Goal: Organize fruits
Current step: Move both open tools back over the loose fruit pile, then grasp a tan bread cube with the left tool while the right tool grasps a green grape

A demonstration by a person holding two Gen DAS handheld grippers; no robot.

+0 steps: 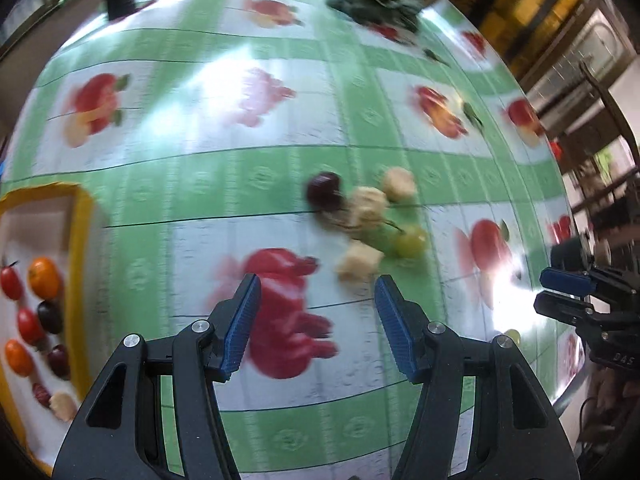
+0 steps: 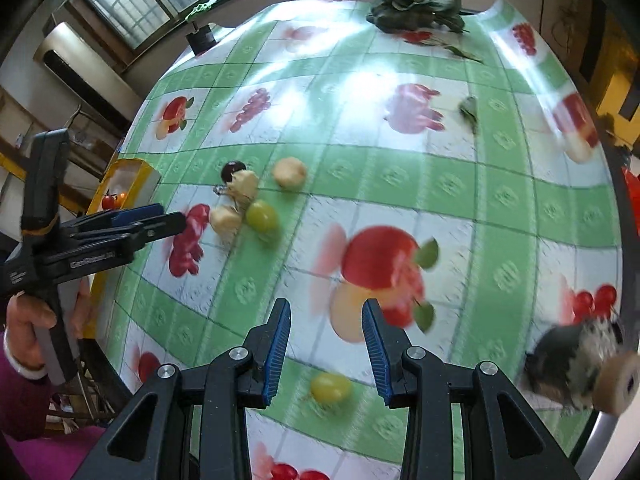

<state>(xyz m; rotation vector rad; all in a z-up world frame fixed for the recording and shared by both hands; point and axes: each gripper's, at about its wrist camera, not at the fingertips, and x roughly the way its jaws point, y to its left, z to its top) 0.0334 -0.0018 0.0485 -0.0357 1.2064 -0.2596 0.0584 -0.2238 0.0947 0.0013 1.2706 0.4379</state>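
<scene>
Blue-padded jaws of the right gripper point(image 2: 325, 354) are standing apart, hovering just over a lone green grape point(image 2: 331, 387) on the counter's fruit-print tablecloth point(image 2: 400, 184). Farther out from that grape, the loose cluster is waiting: another green grape point(image 2: 262, 217), a dark grape point(image 2: 233, 169) and several pale peeled pieces point(image 2: 289, 173). The left gripper point(image 1: 316, 322) is also hanging with jaws apart and empty, near the closest pale piece point(image 1: 358, 265) of the cluster. Left of the cluster, the yellow-rimmed tray point(image 1: 79, 240) is already holding cherry tomatoes, small oranges and dark grapes. To my eye the near grape is the right gripper's target. It is round and will likely roll, so she should be lowering straight down, centring it between the pads and closing gently, without squashing it.
</scene>
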